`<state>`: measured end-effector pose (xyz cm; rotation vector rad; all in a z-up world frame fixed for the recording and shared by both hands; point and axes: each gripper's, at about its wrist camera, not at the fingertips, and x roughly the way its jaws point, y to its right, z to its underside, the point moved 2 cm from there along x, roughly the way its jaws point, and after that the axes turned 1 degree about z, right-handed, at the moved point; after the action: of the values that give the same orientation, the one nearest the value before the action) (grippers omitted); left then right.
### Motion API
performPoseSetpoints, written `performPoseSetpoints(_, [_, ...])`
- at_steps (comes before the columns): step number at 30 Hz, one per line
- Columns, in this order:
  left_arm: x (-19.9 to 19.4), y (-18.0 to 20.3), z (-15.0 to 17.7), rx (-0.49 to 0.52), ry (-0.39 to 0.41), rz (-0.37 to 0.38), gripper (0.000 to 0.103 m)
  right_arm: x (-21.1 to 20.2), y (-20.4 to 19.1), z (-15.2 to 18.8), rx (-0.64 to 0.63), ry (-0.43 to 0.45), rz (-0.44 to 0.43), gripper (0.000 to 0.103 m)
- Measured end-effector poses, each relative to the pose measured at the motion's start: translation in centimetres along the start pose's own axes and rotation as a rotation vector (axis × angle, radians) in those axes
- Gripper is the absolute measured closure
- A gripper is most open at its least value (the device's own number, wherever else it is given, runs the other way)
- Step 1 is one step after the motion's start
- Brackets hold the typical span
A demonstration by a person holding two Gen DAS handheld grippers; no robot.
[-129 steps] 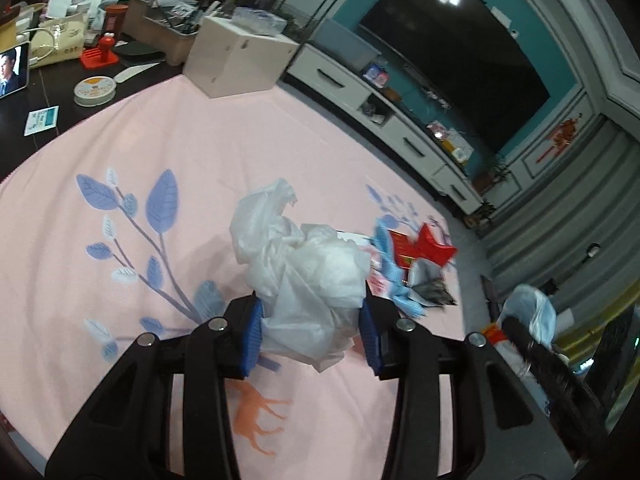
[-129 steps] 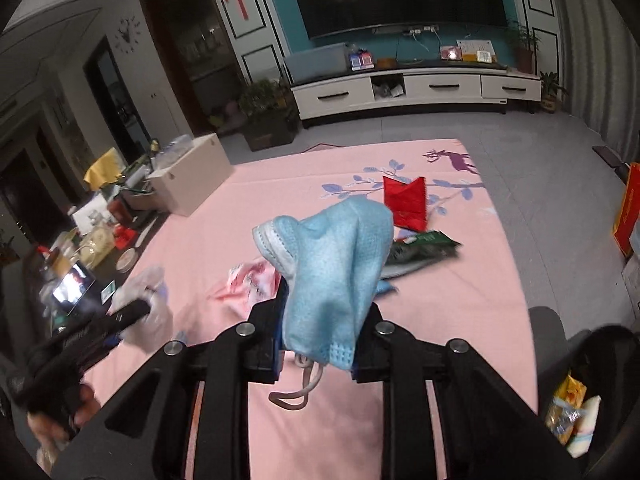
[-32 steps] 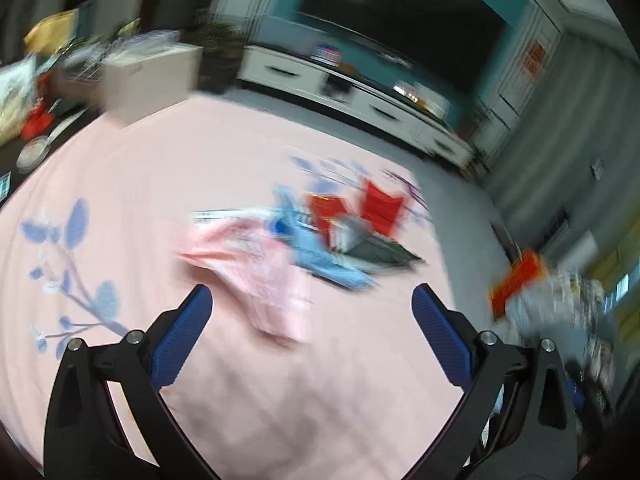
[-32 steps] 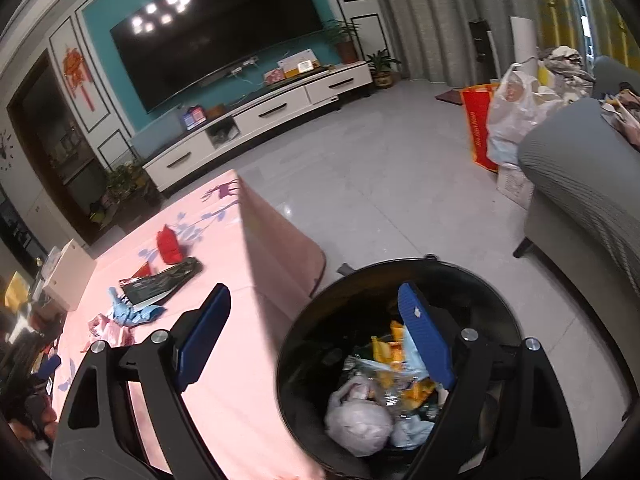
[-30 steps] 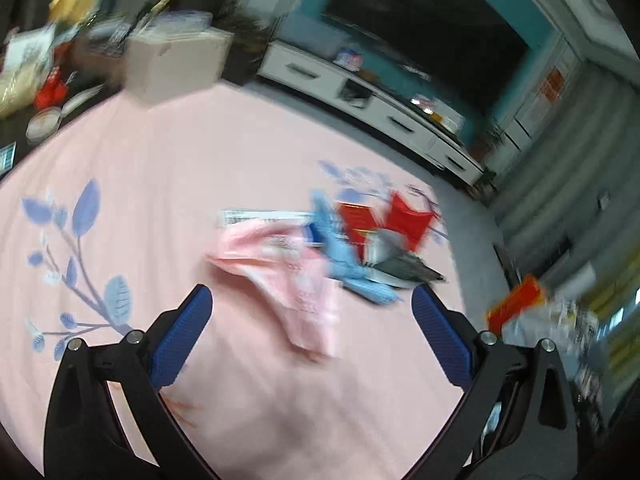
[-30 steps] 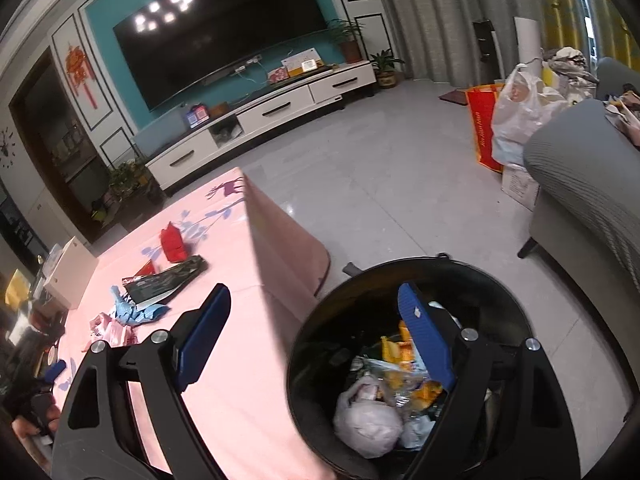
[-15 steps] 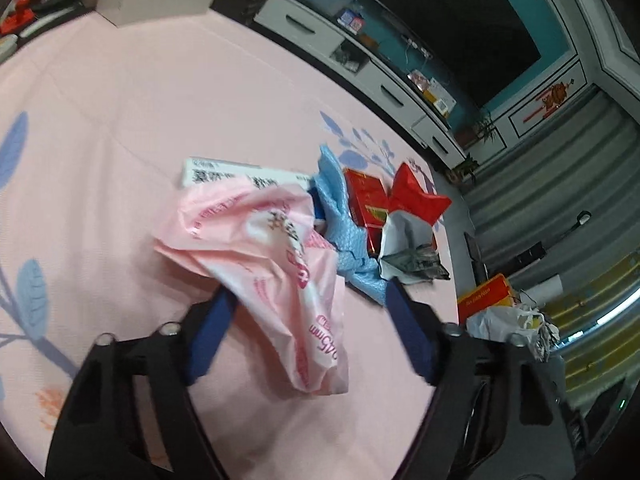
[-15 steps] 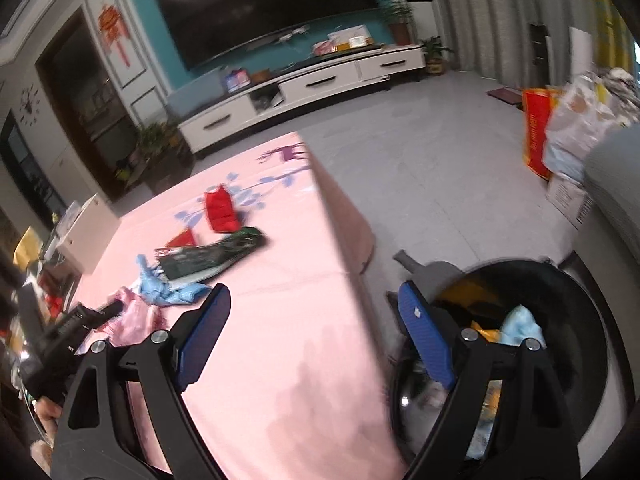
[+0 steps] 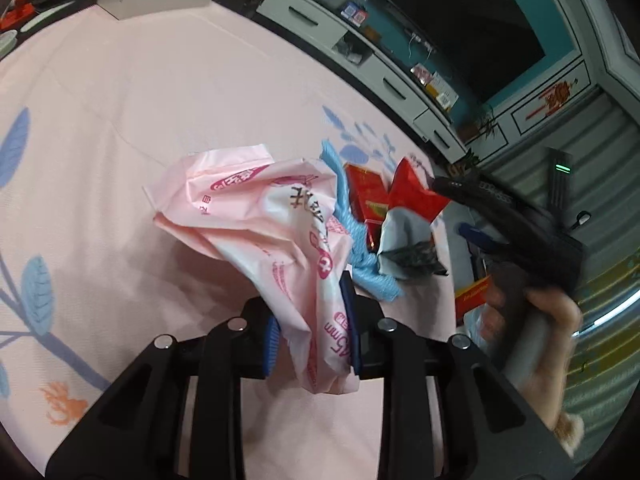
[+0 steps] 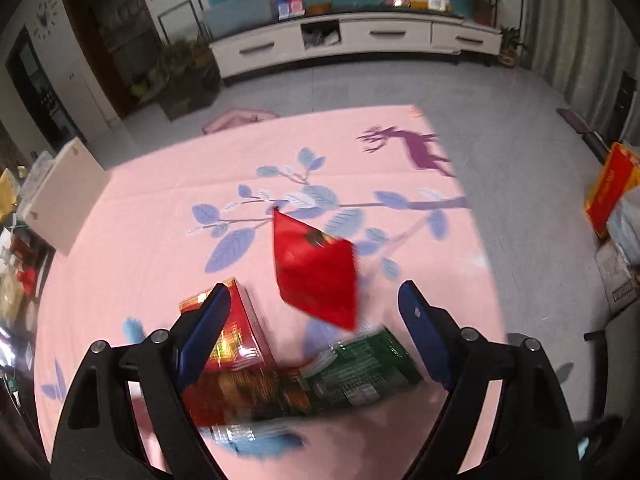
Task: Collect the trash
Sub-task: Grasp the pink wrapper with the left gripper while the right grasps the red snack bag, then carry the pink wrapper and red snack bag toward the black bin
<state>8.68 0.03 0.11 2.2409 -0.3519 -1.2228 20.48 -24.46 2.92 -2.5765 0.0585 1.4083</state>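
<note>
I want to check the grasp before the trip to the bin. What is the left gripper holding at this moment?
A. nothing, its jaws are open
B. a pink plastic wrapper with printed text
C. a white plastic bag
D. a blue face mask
B: in the left wrist view the left gripper has its blue pads closed on the crumpled pink plastic wrapper, lifted off the pink tablecloth.

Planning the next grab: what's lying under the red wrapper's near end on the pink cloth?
In the right wrist view, the red wrapper overlaps a green packet, with a red box to its left. Motion blur hides whether they touch, and anything beneath the packet is covered.
</note>
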Motion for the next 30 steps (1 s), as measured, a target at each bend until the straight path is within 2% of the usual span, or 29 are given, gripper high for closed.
performPoseSetpoints(2, [-0.8, -0.1, 0.0, -0.001, 0.025, -0.006, 0.075, 1.4, 0.0, -0.3, 0.015, -0.018, 0.050, 0.019])
performPoseSetpoints(5, [-1.4, 0.1, 0.2, 0.008, 0.025, -0.002, 0.075, 3.1, -0.7, -0.4, -0.038, -0.019, 0.125, 0.019])
performPoseSetpoints(10, [-1.9, 0.4, 0.4, 0.040, 0.032, -0.023, 0.075, 4.2, -0.5, -0.3, -0.044, -0.032, 0.122, 0.021])
performPoseSetpoints(12, [-1.7, 0.4, 0.7, 0.038, 0.023, -0.037, 0.075, 4.6, -0.6, -0.1, -0.054, -0.049, 0.133, 0.026])
performPoseSetpoints(17, [-1.9, 1.2, 1.3, 0.058, 0.019, -0.027, 0.075, 4.5, -0.8, 0.3, -0.092, -0.035, 0.155, 0.061])
performPoseSetpoints(20, [-2.2, 1.2, 1.2, 0.055, 0.037, -0.028, 0.075, 4.0, -0.6, 0.6, -0.081, -0.038, 0.143, 0.065])
performPoseSetpoints(25, [-2.9, 0.8, 1.2, 0.053, 0.059, -0.026, 0.075, 0.2, -0.8, 1.2, -0.085, 0.047, 0.112, 0.065])
performPoseSetpoints(30, [-4.0, 0.5, 1.6, 0.044, 0.087, -0.033, 0.075, -7.0, -0.5, 3.1, -0.064, 0.182, 0.021, 0.065])
